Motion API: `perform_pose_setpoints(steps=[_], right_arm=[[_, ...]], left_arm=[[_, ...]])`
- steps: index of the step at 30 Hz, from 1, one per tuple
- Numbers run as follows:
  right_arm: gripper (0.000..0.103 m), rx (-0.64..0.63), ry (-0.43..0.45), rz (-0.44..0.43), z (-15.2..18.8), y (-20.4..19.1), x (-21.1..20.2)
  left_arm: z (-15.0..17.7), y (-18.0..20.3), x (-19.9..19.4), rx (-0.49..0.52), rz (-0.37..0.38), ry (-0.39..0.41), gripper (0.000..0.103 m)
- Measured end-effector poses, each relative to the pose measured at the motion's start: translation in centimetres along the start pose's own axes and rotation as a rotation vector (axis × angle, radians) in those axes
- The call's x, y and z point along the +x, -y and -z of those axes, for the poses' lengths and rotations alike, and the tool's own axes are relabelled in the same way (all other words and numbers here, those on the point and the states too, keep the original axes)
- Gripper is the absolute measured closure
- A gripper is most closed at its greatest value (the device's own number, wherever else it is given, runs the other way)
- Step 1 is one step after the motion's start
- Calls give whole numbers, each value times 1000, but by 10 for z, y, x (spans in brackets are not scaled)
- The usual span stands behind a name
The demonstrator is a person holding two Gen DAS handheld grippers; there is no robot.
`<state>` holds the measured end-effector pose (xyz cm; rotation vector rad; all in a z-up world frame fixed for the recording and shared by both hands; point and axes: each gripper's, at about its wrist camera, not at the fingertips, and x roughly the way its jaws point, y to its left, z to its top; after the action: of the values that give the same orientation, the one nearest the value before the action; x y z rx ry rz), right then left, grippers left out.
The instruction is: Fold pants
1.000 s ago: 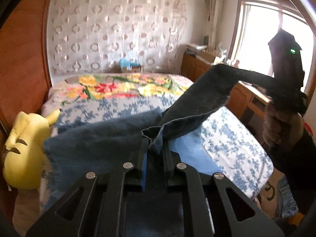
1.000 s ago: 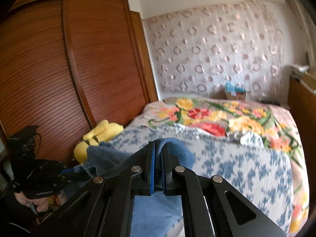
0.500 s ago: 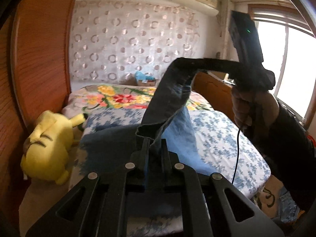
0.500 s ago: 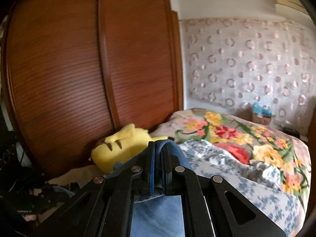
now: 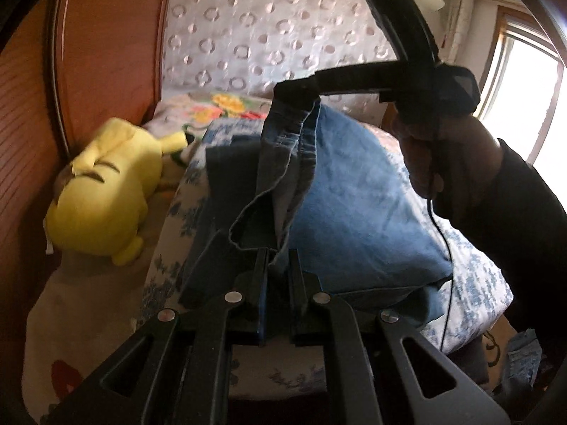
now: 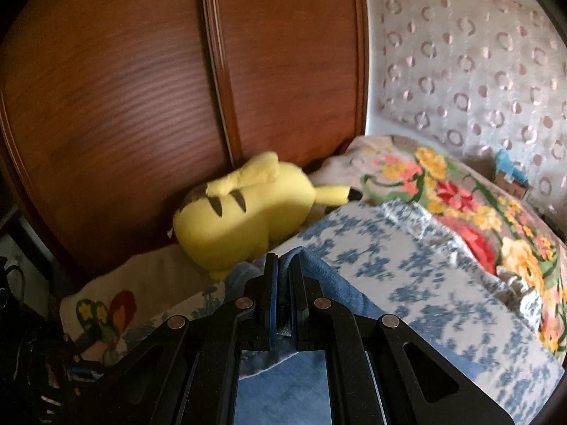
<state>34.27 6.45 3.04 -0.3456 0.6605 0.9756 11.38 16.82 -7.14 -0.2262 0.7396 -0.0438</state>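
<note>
Blue denim pants point(image 5: 354, 212) hang lifted over the bed, folded across themselves. My left gripper point(image 5: 275, 258) is shut on one corner of the denim hem near the bed's front edge. In the left wrist view, my right gripper point(image 5: 297, 92) is higher and farther back, held by a hand point(image 5: 443, 156), and shut on the other corner of the hem. The edge of the cloth sags between the two grips. In the right wrist view, my right gripper point(image 6: 283, 265) pinches a fold of the pants point(image 6: 319, 276) between its fingers.
A yellow plush toy point(image 5: 102, 191) lies at the bed's left side against a wooden wardrobe point(image 6: 141, 88). The bed carries a blue-flowered sheet point(image 6: 407, 269) and a bright floral blanket point(image 6: 478, 205). A patterned wall hanging point(image 5: 265, 28) is behind. A window point(image 5: 531, 81) is at right.
Both grippers have swung left across the bed with the pants. The right gripper has come much closer to the left one, and the cloth between them has gone from stretched to sagging.
</note>
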Motion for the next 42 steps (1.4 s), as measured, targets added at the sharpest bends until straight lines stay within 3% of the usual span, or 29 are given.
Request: perform_pose_setpoints(steps=[3,6,8,10,11,13,15,24,30,42], right_arm=[[98,2,-33,-15,-7,1,14],[84,-9,-34,2,-11,4,15],[71,-27,-2,18,-13,7,7],[65,-25,34,33,-15,16,-11],[65,-16,42,39,-13,19,-17],[64,-2,58,57,-13,33,-35],[63,10,73,75,-4,42,-54],[59,89,90,177,41,75,-123],[55,125,111,213,80,33,-171],[51,137,96,282,113,-5,-219]], left_arm=[[3,-6,6,-13,-17,-18,93],[0,-8,9,-29,-27,-21,90],[-3,-8,8,-34,-37,-13,84],[-5,-8,5,-28,-47,-1,76],[-7,-8,4,-25,-57,9,74],[-12,-9,2,-18,-72,23,58],[-17,-8,0,-10,-75,40,52],[-40,5,15,31,-91,50,51],[-48,25,26,66,-83,49,51],[-59,70,39,150,-33,48,51]])
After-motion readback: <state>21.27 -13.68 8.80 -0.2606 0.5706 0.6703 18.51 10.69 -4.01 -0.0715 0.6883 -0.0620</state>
